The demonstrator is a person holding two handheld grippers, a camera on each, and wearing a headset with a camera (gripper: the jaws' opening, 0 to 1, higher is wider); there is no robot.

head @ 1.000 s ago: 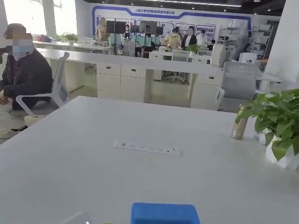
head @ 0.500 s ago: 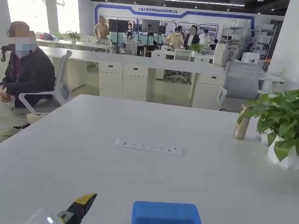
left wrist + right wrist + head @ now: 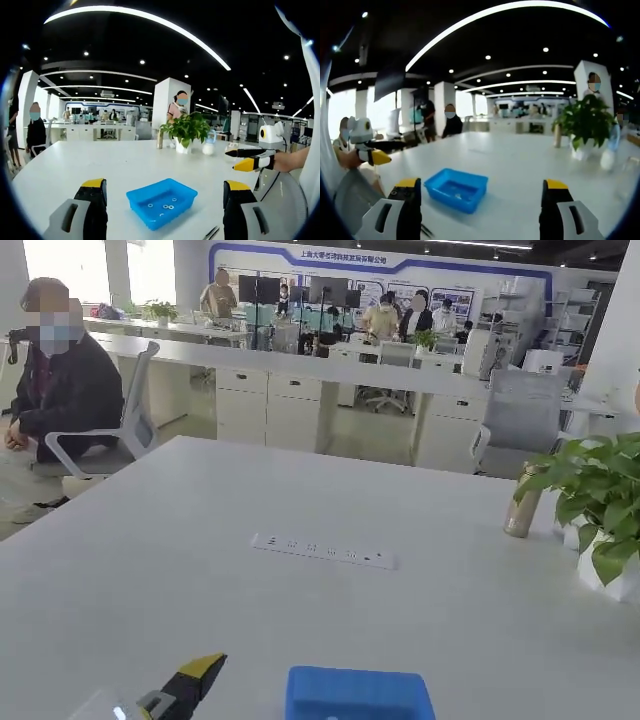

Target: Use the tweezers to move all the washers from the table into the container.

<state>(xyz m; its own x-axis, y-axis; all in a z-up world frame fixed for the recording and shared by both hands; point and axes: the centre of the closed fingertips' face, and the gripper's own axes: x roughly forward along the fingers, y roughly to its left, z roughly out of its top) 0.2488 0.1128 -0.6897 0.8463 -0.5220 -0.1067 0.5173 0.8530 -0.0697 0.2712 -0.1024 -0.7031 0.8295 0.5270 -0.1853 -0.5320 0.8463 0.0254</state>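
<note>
The blue container (image 3: pixel 161 202) sits on the white table (image 3: pixel 100 165) straight ahead of my left gripper (image 3: pixel 164 184), whose jaws stand wide apart, open and empty. Several small washers (image 3: pixel 165 206) lie inside the container. Tweezers tips (image 3: pixel 212 232) poke in at the bottom edge beside it. My right gripper (image 3: pixel 480 185) is open too, with the container (image 3: pixel 456 189) ahead and slightly left. In the head view the container (image 3: pixel 360 695) is at the bottom edge, and a yellow fingertip (image 3: pixel 205 668) of the left gripper rises just left of it.
A white power strip (image 3: pixel 322 551) lies mid-table. A potted plant (image 3: pixel 600 510) and a metal bottle (image 3: pixel 521 505) stand at the right. A person sits on a chair (image 3: pixel 125 430) beyond the table's left corner. Desks and people fill the background.
The left gripper has risen into the head view at the bottom left, beside the container. The head camera has tilted slightly.
</note>
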